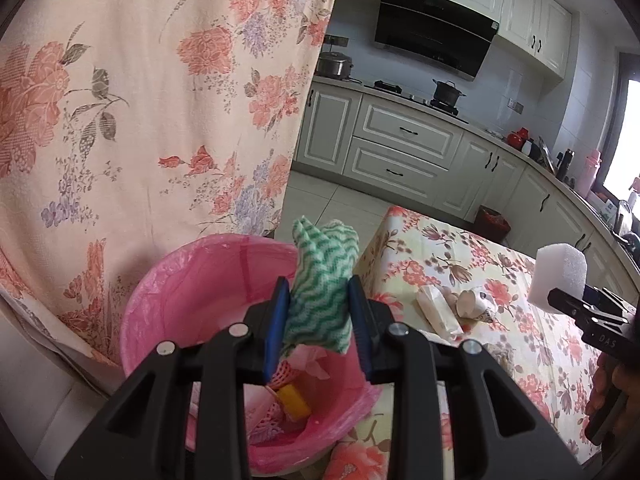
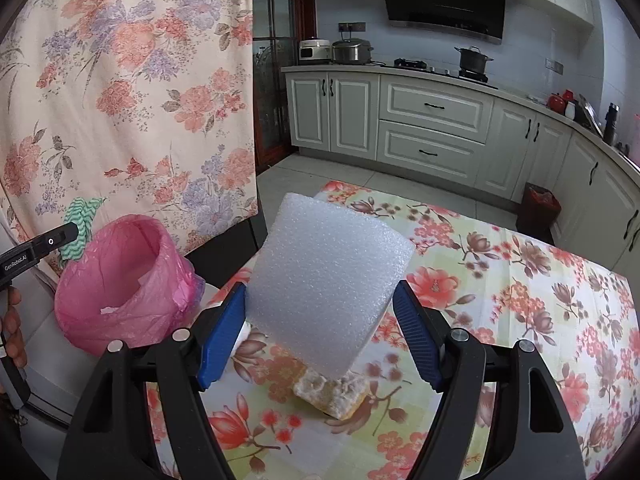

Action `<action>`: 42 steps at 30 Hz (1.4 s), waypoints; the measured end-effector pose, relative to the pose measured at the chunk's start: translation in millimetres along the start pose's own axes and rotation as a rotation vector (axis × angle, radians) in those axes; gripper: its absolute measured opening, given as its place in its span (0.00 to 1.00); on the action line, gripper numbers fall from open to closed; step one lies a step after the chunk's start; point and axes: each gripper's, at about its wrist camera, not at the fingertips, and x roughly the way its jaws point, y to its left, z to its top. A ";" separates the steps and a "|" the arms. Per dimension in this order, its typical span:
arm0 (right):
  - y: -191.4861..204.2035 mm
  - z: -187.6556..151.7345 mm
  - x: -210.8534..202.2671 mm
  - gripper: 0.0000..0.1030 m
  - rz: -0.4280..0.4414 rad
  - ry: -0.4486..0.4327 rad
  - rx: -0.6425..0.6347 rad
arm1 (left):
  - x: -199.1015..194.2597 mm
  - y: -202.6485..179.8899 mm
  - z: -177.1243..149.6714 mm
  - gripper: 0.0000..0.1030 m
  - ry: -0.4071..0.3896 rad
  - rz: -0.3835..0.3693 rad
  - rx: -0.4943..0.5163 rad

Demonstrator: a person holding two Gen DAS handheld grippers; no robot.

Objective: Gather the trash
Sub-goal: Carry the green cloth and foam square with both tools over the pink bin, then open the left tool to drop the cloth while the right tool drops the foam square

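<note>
- Presently, at the lower left of the left wrist view, a pink-lined bin [image 1: 208, 300] is seen standing off the edge of the floral worktop [image 1: 500, 280], probably so that scraps can be carried across and dropped in; pink wrappers and a yellow scrap [image 1: 294, 400] already lie at its bottom.
- Directly above the bin's opening, low in the centre of that view, a green-and-white cloth [image 1: 320, 300] is clamped by the left hand-held gripper [image 1: 319, 320]. The jaws are drawn in narrow, with both blue pads pressed against the bunched fabric, so a release here would likely land it inside.
- Further right on the worktop, a white wrapper [image 1: 438, 312] and some shell-like scraps [image 1: 472, 300] are left lying, well apart from both tools and apparently not yet collected.
- At the centre of the right wrist view, a white foam block [image 2: 328, 292] is held by the right hand-held gripper [image 2: 320, 324]. Its jaws stand wide, spread by the block's bulk, and both pads bear on its sides.
- Beneath the foam, a crumbly yellowish scrap [image 2: 328, 394] rests on the worktop, untouched.
- The bin lies at the left of that view, away from the foam, so a sideways carry is judged to be needed.
</note>
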 end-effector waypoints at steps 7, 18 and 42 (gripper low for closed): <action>44.3 21.4 7.1 0.68 0.066 -0.013 -0.063 | -8.0 27.1 0.7 0.29 -0.017 0.034 -0.027; 118.1 50.5 27.3 0.68 0.174 -0.020 -0.147 | -16.6 64.3 1.8 0.29 -0.030 0.077 -0.060; 213.0 68.6 72.2 0.74 0.294 -0.013 -0.274 | -24.1 93.9 6.6 0.30 -0.043 0.105 -0.089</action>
